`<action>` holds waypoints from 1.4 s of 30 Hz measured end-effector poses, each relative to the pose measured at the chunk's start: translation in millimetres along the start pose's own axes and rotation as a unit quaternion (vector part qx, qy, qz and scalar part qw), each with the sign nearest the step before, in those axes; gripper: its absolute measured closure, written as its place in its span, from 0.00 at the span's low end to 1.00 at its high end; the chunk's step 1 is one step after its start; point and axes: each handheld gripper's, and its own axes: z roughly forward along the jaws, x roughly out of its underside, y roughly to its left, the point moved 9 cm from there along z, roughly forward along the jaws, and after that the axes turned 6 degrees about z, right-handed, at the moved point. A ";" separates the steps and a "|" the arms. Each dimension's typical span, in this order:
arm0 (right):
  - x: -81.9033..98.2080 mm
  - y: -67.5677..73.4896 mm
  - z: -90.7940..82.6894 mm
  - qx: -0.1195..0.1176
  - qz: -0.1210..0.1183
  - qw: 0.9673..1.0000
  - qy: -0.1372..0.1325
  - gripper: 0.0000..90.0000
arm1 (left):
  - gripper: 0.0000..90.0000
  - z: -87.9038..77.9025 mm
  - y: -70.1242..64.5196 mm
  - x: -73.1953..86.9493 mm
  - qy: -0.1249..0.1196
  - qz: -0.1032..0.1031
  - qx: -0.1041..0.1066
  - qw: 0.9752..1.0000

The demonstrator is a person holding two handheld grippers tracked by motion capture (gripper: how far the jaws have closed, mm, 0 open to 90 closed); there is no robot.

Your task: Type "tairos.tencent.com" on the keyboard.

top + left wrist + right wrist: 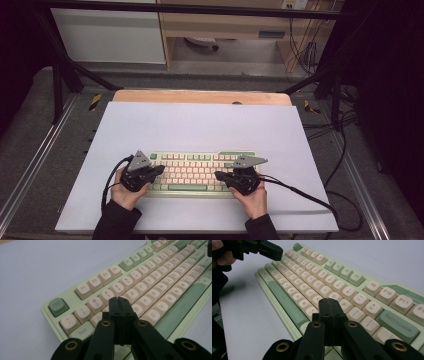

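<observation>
A pale green keyboard [192,172] with cream and green keys lies on the white table top, near the front. My left gripper [161,170] hovers over its left end, jaws pressed together with nothing between them; in the left gripper view the gripper [118,301] points at the keyboard [155,277] around the letter rows. My right gripper [218,175] is over the right half, also shut and empty; in the right gripper view the gripper [329,302] sits just above the keyboard [332,282], and the left gripper [273,253] reaches in at the top left.
The white board [200,125] covers a wooden table whose far edge [200,96] shows behind it. Black cables [310,197] trail from the grippers off to the right. Black frame bars [75,70] and a cabinet stand beyond the table.
</observation>
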 end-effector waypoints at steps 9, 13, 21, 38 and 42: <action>-5.6 12.8 13.4 -0.010 -0.005 1.000 0.003 1.00 | 1.00 -11.2 8.8 8.6 -0.006 -0.017 -0.004 1.000; -5.4 18.6 21.3 -0.016 -0.007 1.000 0.009 1.00 | 1.00 -15.0 13.2 10.0 -0.009 -0.023 -0.007 1.000; -9.5 29.9 34.3 -0.022 -0.015 1.000 0.014 1.00 | 1.00 -18.1 16.9 10.1 -0.013 -0.027 -0.009 1.000; -4.0 39.2 57.5 -0.027 -0.020 0.999 0.036 1.00 | 1.00 -16.1 16.0 10.9 -0.012 -0.028 -0.007 1.000; -1.9 38.9 59.6 -0.027 -0.021 0.999 0.040 1.00 | 1.00 -15.3 16.1 11.3 -0.011 -0.029 -0.008 0.999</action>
